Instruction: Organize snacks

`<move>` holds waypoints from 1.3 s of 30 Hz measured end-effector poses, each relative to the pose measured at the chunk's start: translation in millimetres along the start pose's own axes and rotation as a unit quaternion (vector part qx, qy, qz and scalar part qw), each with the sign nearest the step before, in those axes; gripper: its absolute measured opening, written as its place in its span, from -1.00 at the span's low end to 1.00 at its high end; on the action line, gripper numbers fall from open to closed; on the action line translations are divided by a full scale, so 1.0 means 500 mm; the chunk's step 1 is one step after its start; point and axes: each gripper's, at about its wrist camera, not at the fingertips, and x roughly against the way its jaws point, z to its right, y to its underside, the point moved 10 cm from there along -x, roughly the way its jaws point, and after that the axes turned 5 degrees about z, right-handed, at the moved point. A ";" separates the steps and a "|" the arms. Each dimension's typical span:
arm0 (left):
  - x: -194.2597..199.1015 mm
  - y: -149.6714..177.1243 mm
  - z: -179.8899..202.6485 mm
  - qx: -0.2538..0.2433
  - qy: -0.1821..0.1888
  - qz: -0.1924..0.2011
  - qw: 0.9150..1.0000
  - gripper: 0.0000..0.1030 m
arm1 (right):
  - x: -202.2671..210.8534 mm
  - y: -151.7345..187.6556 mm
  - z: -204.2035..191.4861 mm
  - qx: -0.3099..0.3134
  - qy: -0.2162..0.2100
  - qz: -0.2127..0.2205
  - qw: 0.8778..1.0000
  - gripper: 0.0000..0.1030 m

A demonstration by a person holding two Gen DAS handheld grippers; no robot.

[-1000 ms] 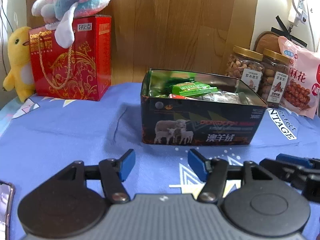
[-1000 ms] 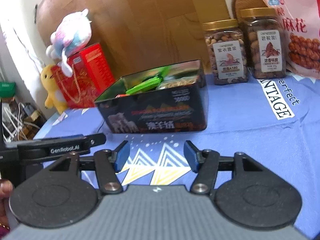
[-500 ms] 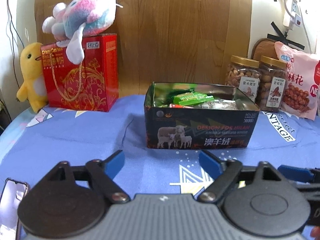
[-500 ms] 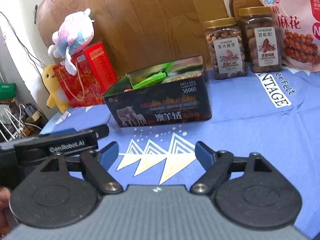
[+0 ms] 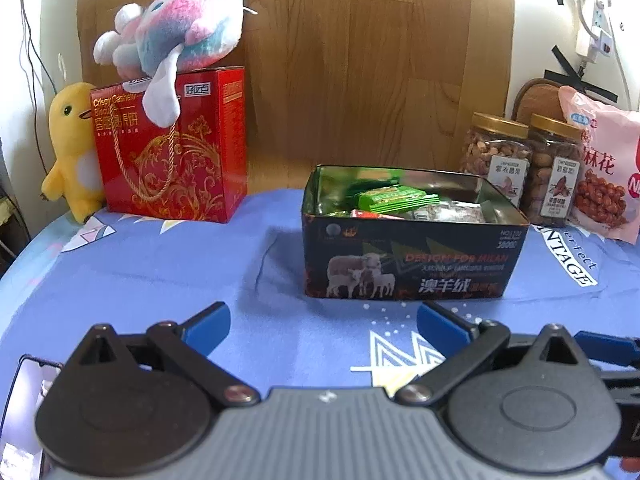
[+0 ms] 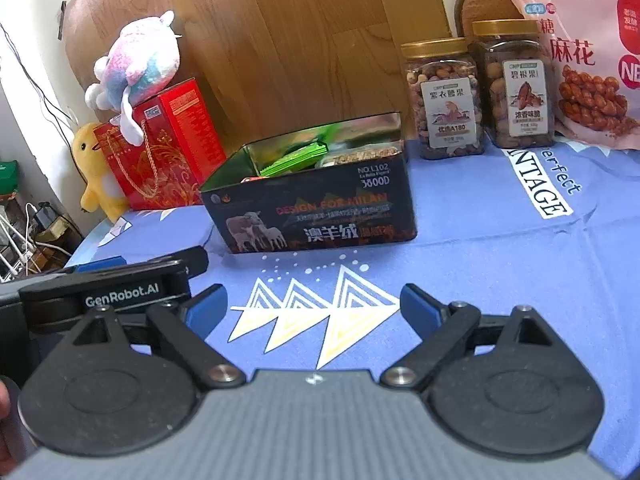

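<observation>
I hold my left gripper (image 5: 322, 322) and right gripper (image 6: 314, 308) low over the desk (image 5: 160, 276), jaws just opened wide with nothing between them, facing the open snack tin (image 5: 412, 256) (packets already inside) so either can reach it.

A: Cloth (image 5: 160, 280): blue, with white and yellow triangle outlines. Tin (image 5: 412, 264): black, white sheep, red and white lettering

B: Packet (image 5: 396, 198) inside: green. Gift box (image 5: 172, 148): red, gold scrollwork. Plush (image 5: 176, 32) on top: pink, blue and white

A: Duck toy (image 5: 70, 148): yellow. Jars (image 6: 444, 100): gold lids, white labels. Bag (image 6: 580, 60): pink

B: Finger pads (image 6: 416, 308): blue, on black arms
</observation>
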 end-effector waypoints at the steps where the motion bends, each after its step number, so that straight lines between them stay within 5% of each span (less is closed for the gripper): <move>1: -0.001 0.000 -0.003 0.000 -0.003 0.000 1.000 1.00 | 0.000 0.000 0.001 0.000 0.000 0.000 1.000 0.85; 39: 0.006 0.010 -0.016 -0.023 -0.021 -0.005 1.000 1.00 | 0.011 -0.006 0.005 -0.013 0.001 0.013 1.000 0.85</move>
